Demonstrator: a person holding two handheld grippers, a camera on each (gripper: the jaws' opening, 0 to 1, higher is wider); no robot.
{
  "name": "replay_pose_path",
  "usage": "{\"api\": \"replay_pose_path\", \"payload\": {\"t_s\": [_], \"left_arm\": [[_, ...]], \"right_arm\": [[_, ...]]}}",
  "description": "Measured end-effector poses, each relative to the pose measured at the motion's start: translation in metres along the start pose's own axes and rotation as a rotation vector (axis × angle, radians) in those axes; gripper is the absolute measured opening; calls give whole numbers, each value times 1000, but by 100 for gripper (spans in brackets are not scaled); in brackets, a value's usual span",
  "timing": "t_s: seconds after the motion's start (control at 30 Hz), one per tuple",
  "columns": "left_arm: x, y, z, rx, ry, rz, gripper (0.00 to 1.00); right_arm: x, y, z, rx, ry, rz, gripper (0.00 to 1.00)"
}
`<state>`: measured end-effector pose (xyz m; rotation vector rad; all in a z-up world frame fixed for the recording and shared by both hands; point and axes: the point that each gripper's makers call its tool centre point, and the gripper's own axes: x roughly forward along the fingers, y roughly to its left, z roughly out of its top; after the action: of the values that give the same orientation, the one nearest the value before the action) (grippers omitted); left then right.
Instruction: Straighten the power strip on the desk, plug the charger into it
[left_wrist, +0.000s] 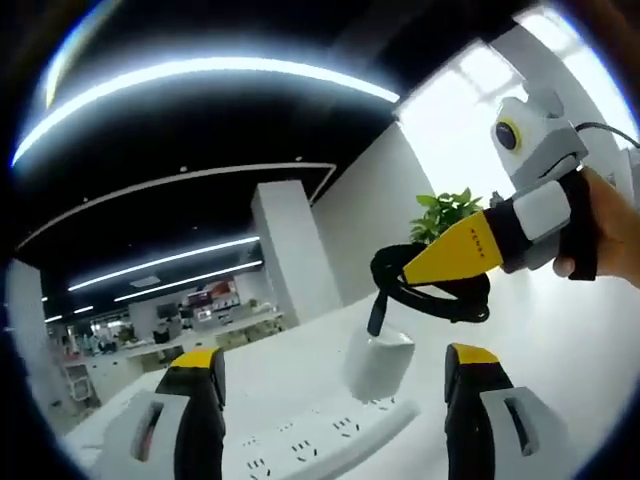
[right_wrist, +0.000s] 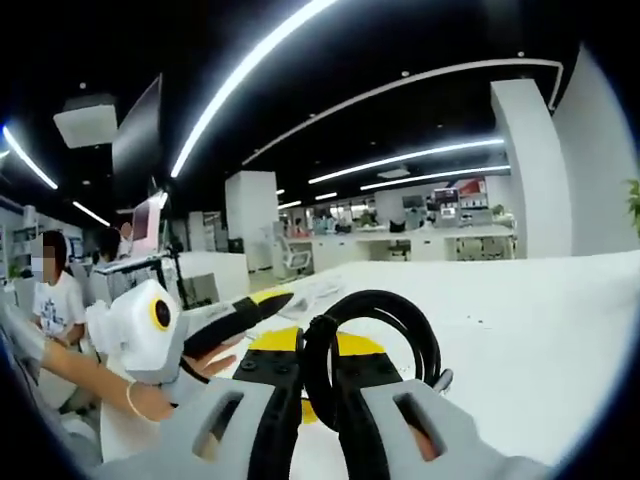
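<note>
The jaws of the left gripper (left_wrist: 335, 400) stand wide apart in the left gripper view, gripping nothing. Between them lies the white power strip (left_wrist: 320, 435) on the white tabletop (left_wrist: 570, 340), with the white charger (left_wrist: 380, 362) standing upright at the strip's far end. Whether its prongs are seated in a socket I cannot tell. I judge the open jaws are poised low over the strip to hold or square it while the other hand works. From the right comes the right gripper (left_wrist: 412, 272), held in a person's hand (left_wrist: 600, 235); its yellow-tipped jaws are pinched on the black coiled cable (left_wrist: 440, 290), which runs down to the charger. Holding the coil up likely keeps the lead clear of the sockets.

In the right gripper view, the right gripper (right_wrist: 318, 385) has its jaws nearly together, clamped on the black loop of the cable (right_wrist: 375, 340), which arches above them. At the left the left gripper (right_wrist: 250, 310) reaches in, jaws open, over the tabletop (right_wrist: 520, 330).
</note>
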<state>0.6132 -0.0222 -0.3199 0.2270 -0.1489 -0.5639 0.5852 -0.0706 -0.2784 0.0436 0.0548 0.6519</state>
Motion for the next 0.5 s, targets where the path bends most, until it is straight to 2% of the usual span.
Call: {"api": "replay_pose_path", "payload": {"t_s": [0.23, 0.5], "left_arm": [[1, 2, -9, -24, 8, 61, 91], [6, -1, -19, -61, 42, 78, 86]], "right_arm": [[1, 0, -2, -5, 1, 1, 9], [1, -1, -3, -9, 4, -2, 9]]}}
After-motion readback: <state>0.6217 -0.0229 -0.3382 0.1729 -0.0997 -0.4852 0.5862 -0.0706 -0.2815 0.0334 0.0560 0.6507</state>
